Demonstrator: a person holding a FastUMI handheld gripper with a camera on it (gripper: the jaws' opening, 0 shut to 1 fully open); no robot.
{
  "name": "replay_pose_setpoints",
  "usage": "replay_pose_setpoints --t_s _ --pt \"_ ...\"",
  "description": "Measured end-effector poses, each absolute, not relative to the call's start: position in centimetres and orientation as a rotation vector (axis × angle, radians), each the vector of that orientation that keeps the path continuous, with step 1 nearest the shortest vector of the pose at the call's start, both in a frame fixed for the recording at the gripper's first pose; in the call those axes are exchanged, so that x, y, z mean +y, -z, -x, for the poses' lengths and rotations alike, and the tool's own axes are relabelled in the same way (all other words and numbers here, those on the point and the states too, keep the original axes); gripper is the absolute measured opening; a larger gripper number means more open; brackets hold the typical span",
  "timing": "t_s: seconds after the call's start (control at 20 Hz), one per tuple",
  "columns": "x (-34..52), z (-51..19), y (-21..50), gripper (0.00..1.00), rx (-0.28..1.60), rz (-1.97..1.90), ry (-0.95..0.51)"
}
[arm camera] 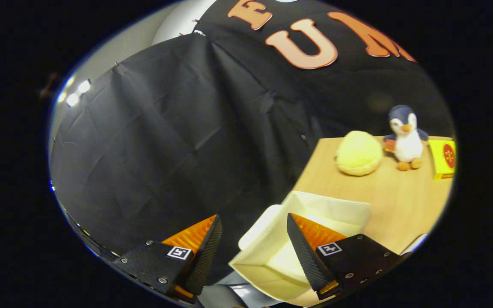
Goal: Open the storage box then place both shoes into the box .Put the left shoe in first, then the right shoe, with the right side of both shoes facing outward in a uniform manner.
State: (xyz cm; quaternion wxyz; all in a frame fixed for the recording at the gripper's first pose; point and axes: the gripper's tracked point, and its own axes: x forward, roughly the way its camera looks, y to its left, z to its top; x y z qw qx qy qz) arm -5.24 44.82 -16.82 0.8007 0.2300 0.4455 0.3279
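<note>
We're hovering with the gripper [255,239] spread wide, pinching nothing; the storage box [315,214] is sitting open on the table [400,196] just ahead, partly behind one finger, ready for shoes; a yellow plush [359,153] and penguin toy [405,137] are waiting beyond.

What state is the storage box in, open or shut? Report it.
Open. The storage box on the wooden table shows its pale interior, with nothing visible inside. The claw is open and holds nothing; one finger overlaps the box.
</note>
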Motion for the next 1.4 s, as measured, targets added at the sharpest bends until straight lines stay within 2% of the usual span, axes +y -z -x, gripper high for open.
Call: replay_pose_setpoints --t_s 0.25,0.45,0.75,0.95,1.0,1.15,1.2,1.25,1.3,1.4 --pt "29.1 6.8 25.5 0.91 1.011 -0.287 -0.384" --pt "18.0 12.6 31.9 0.91 1.139 -0.178 -0.194" --pt "12.6 19.8 37.8 0.86 1.261 -0.058 -0.185" --pt "12.1 19.6 41.2 0.78 1.258 -0.029 -0.159" --pt "12.3 19.1 41.8 0.72 1.253 -0.032 -0.156" --pt "13.1 17.7 43.0 0.43 1.226 -0.102 -0.133" --pt "13.0 17.4 43.2 0.29 1.224 -0.113 -0.093" --pt "12.4 17.5 43.1 0.23 1.236 -0.122 -0.053" --pt "12.7 17.4 43.0 0.10 1.240 -0.164 -0.038" --pt "13.3 16.3 42.0 0.03 1.233 -0.234 -0.023"
